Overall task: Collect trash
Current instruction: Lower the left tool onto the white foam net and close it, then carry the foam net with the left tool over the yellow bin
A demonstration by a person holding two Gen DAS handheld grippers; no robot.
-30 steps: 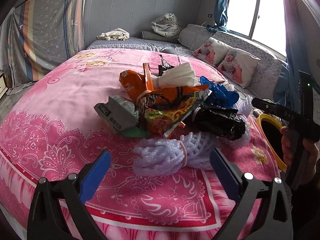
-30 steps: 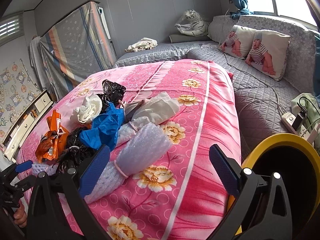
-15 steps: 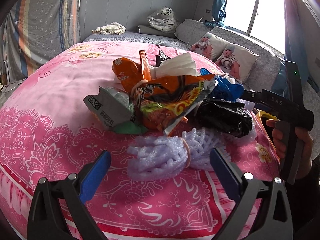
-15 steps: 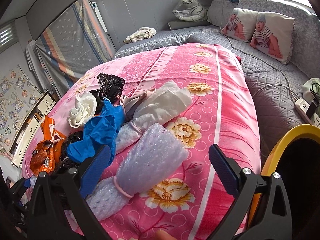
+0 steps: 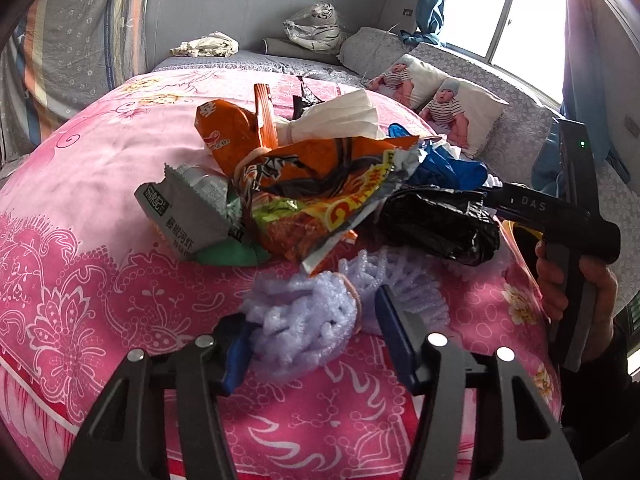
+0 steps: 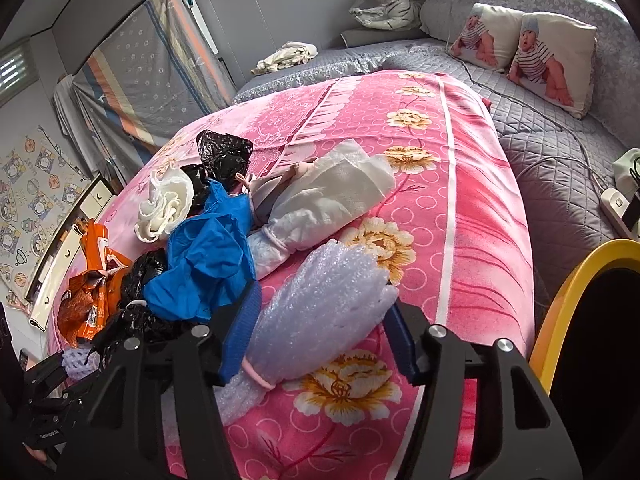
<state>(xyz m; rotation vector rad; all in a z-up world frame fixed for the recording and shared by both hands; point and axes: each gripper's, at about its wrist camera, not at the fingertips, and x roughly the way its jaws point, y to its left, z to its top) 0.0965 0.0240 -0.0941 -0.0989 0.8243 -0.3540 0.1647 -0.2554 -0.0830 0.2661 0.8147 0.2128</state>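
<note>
A pile of trash lies on the pink bedspread: orange snack wrappers, a grey packet, white tissue, a blue bag and a black bag. My left gripper has its blue pads closing around a purple foam net at the pile's near edge. My right gripper has its pads closing around a purple bubble-wrap roll tied with a pink band. The right gripper also shows in the left wrist view.
A yellow-rimmed black bin stands at the bed's right edge. Behind the bed is a grey quilted sofa with baby-print pillows, a power strip and a tiger toy. A white dresser stands left.
Both grippers moved forward onto the bed and narrowed their jaws, the left around the purple foam net, the right around the bubble-wrap roll.
</note>
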